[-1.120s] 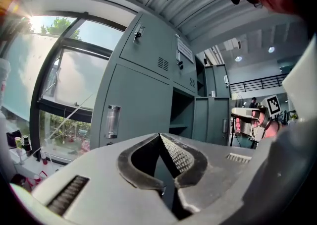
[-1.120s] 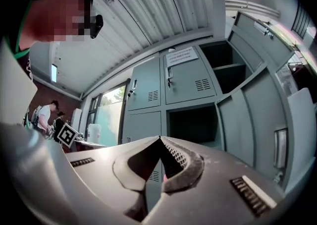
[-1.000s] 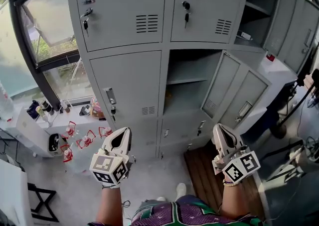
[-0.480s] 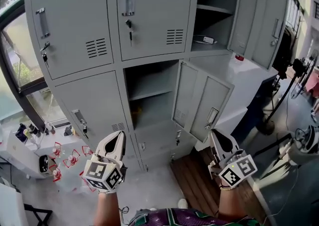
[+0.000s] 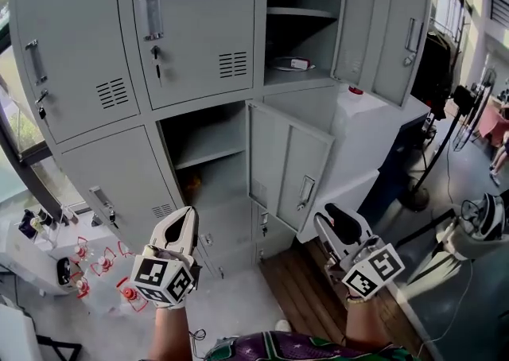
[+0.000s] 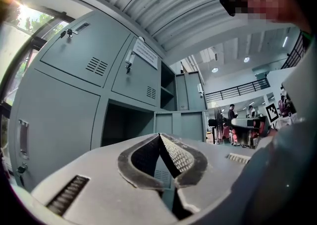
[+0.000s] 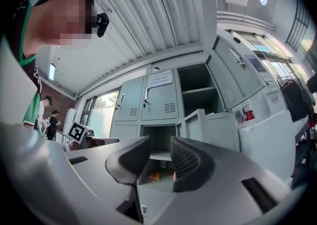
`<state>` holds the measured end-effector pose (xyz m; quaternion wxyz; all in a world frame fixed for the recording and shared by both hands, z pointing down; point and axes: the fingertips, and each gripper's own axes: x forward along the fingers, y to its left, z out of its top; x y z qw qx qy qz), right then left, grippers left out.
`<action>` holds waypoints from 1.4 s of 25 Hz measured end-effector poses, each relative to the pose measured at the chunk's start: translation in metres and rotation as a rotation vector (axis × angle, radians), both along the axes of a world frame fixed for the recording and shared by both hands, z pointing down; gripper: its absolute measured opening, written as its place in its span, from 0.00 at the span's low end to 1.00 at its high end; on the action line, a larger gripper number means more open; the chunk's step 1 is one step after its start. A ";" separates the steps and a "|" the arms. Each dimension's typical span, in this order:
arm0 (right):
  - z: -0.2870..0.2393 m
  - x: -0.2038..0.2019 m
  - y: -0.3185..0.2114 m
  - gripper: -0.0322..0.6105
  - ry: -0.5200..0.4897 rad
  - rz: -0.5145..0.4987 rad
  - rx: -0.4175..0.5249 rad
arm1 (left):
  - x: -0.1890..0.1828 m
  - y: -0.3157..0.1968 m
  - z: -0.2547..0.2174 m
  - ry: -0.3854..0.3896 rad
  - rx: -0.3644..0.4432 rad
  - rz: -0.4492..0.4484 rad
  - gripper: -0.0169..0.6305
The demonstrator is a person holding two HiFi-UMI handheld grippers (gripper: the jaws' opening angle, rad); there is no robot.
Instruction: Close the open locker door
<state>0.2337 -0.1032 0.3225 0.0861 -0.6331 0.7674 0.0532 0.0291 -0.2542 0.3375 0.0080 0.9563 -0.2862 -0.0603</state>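
Observation:
The open locker door (image 5: 290,164) stands swung out to the right of its dark middle-row compartment (image 5: 203,145), handle (image 5: 305,191) facing me. My left gripper (image 5: 188,215) hangs below the compartment with its jaws shut and empty. My right gripper (image 5: 327,217) sits lower right, just below the door's outer edge and apart from it, its jaws opening with nothing between them. The left gripper view shows its pads (image 6: 159,137) meeting in front of the compartment (image 6: 124,125). In the right gripper view the door (image 7: 198,122) stands beyond the parted pads (image 7: 185,162).
A second locker in the upper row is open, its door (image 5: 390,29) swung right and a small object (image 5: 290,64) on its shelf. A white counter (image 5: 374,137) juts out at right. Red items and bottles (image 5: 103,260) crowd the lower left. Wooden boards (image 5: 306,280) lie underfoot.
The lockers have slid left and down in the head view, bringing the open door nearer the middle. The right gripper's jaws have parted; the left gripper stays shut.

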 end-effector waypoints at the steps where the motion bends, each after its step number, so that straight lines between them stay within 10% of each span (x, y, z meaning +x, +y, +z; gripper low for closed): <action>1: 0.001 0.002 0.001 0.28 0.008 -0.011 -0.011 | 0.005 0.003 -0.001 0.001 0.001 0.003 0.06; 8: 0.023 0.025 -0.002 0.58 0.049 -0.026 -0.081 | 0.035 0.015 0.002 -0.002 0.004 0.024 0.06; 35: 0.117 0.109 -0.090 0.51 -0.006 -0.191 -0.188 | 0.103 0.025 0.044 -0.083 -0.014 -0.103 0.06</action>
